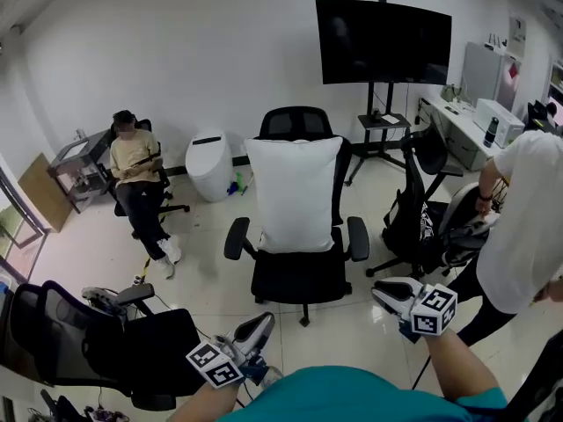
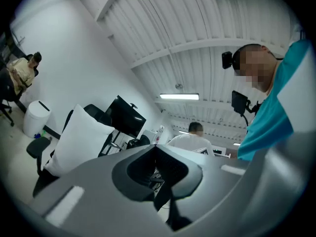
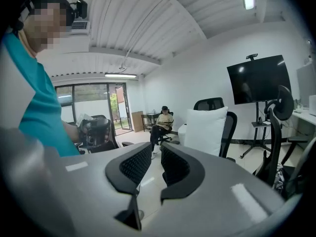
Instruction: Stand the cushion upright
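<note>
The white cushion [image 1: 295, 192] stands upright on the seat of a black office chair [image 1: 299, 275], leaning against its backrest in the middle of the room. It also shows in the left gripper view [image 2: 74, 142] and the right gripper view [image 3: 205, 130]. Both grippers are drawn back close to my body, well short of the chair. My left gripper [image 1: 262, 322] [image 2: 156, 148] has its jaws together with nothing in them. My right gripper [image 1: 380, 294] [image 3: 157, 149] has a narrow gap between its pads, and nothing sits in it.
A person sits on a chair at the back left [image 1: 136, 174]. Another person in a white shirt [image 1: 528, 227] stands at the right beside a black chair [image 1: 422, 209]. A third black chair [image 1: 106, 345] is at my near left. A TV on a stand [image 1: 383, 42] and a white bin [image 1: 208, 165] stand by the back wall.
</note>
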### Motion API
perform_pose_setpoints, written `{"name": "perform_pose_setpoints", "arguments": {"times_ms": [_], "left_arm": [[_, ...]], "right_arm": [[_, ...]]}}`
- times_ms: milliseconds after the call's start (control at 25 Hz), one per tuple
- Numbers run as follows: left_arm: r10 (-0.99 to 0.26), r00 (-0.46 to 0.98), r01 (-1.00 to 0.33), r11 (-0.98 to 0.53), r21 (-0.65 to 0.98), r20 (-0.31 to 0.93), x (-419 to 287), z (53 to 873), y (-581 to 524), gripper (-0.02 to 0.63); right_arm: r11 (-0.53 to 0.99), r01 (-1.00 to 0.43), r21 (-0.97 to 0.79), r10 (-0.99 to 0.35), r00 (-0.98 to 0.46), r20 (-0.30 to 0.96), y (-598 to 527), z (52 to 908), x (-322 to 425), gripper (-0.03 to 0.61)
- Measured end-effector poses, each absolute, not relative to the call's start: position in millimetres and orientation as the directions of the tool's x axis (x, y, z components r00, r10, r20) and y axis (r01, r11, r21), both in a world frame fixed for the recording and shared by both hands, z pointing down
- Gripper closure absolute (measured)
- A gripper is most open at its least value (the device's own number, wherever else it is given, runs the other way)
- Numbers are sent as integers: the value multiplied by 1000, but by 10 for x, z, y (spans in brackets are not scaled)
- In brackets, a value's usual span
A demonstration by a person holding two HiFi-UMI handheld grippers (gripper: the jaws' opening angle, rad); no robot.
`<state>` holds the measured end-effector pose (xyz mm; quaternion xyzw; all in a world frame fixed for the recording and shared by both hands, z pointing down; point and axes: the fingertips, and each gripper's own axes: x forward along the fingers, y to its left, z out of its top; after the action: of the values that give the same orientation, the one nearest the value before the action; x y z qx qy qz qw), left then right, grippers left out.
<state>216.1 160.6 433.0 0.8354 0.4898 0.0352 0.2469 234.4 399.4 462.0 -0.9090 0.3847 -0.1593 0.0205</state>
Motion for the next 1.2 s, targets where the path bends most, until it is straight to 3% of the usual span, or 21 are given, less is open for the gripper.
{"name": "perform_pose_setpoints", "arguments": {"times_ms": [280,600,960,1200], "left_arm": [[826,545,774,-430,465,-143,1141,4387,2161,601],[784,607,741,-498,450,-132,612,4312,1855,601],[835,540,793,-464,395,-103,77,4440,995,601],[864,499,810,-438,390,-65,-218,4605,559,601]], "right_arm": [[-633,-749,-196,-769,579,272,4274,4691,1345,515],[-566,-785,-252,-824,523,219,3931,4692,723,515],[-645,-697,-314,-756,642,129,3181,4663,161,575],[-665,-641,-383,-721,685,103,2680,4704,-185,577]]}}
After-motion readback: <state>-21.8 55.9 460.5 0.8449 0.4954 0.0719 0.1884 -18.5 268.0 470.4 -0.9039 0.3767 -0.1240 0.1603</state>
